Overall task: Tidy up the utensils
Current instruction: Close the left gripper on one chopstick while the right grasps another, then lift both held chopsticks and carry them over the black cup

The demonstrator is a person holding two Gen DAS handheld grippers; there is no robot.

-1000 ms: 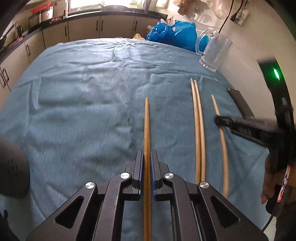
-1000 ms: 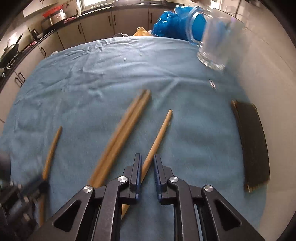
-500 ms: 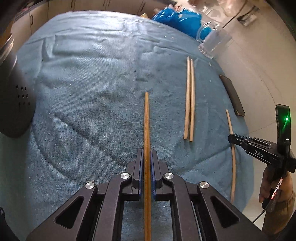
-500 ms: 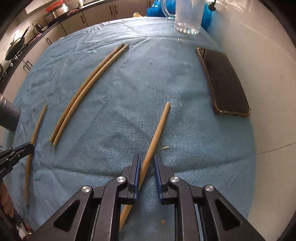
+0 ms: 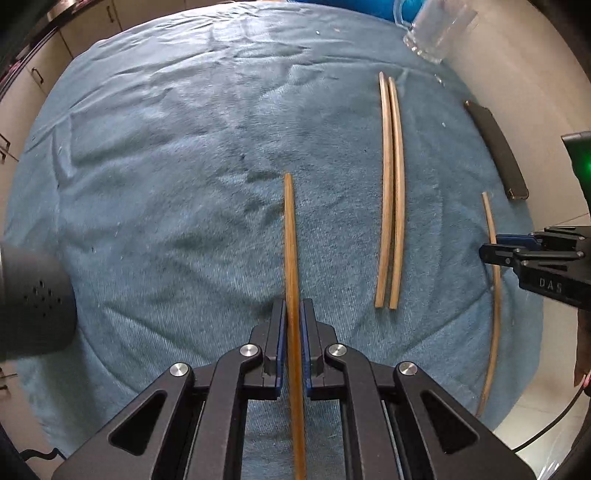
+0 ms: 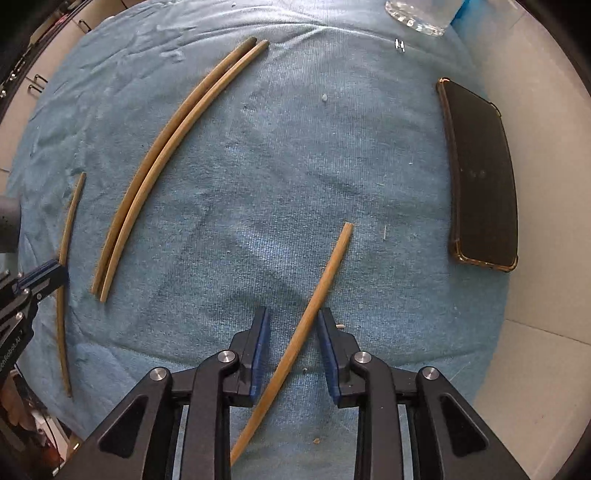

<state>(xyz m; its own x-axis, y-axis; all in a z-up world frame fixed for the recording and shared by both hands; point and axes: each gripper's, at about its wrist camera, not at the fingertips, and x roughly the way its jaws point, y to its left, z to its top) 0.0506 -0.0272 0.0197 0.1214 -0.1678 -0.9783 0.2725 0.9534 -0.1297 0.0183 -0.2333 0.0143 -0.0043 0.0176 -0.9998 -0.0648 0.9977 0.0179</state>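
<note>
Wooden chopsticks lie on a blue cloth (image 5: 166, 184). My left gripper (image 5: 291, 314) is shut on one chopstick (image 5: 290, 240), which points away from me. A pair of chopsticks (image 5: 391, 192) lies side by side to its right; the pair shows in the right wrist view (image 6: 166, 155) too. My right gripper (image 6: 291, 325) is open, its jaws on either side of a single chopstick (image 6: 317, 291) that lies slanted on the cloth. In the left wrist view this gripper (image 5: 495, 251) sits over that chopstick (image 5: 493, 314).
A black phone (image 6: 480, 177) lies at the cloth's right edge near the wall. A glass mug (image 5: 436, 33) stands at the far right corner. A dark perforated object (image 5: 33, 302) sits at the left edge. Kitchen cabinets (image 5: 74, 26) lie beyond the table.
My right gripper has opened and the chopstick now lies loose between its jaws. The left gripper has kept its grip on its chopstick and shifted its view slightly.
</note>
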